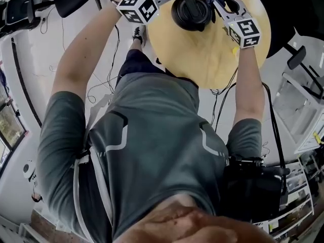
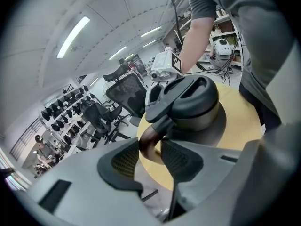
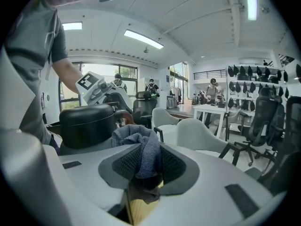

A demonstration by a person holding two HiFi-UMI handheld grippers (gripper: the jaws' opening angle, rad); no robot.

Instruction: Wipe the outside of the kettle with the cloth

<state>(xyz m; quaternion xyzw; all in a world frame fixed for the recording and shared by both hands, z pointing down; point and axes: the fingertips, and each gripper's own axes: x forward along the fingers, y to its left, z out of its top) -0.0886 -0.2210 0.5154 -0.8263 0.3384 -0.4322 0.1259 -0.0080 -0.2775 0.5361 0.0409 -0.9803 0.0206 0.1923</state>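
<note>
**Kettle held by its handle, cloth pinched beside it**

The kettle [image 1: 191, 13] stands upright on a round, pale wooden table [image 1: 212, 54]. It is dark, with a black lid, and sits on the table's far part in the head view, between the two grippers.

The left gripper [image 2: 149, 147] is closed on the kettle's curved brown handle [image 2: 147, 138]. In the left gripper view the handle runs down between the two ribbed pads, and both pads press against it, with no gap showing on either side. The kettle body rises just beyond the jaws, on the tabletop.

The right gripper [image 3: 143, 166] is clamped on the cloth [image 3: 140, 147], a grey-blue rag. Its jaws are only as far apart as the bunched fabric between them. A wad of cloth stands up above the pads and a little hangs below. In the right gripper view the kettle sits just left of this wad. In the head view the cloth lies close against the kettle's right side, but whether the two touch cannot be told.

The person [image 1: 152, 135] holding both tools wears a grey T-shirt and reaches both arms out over the table. White chairs [image 3: 197, 133] and black office chairs stand on the floor further off.
</note>
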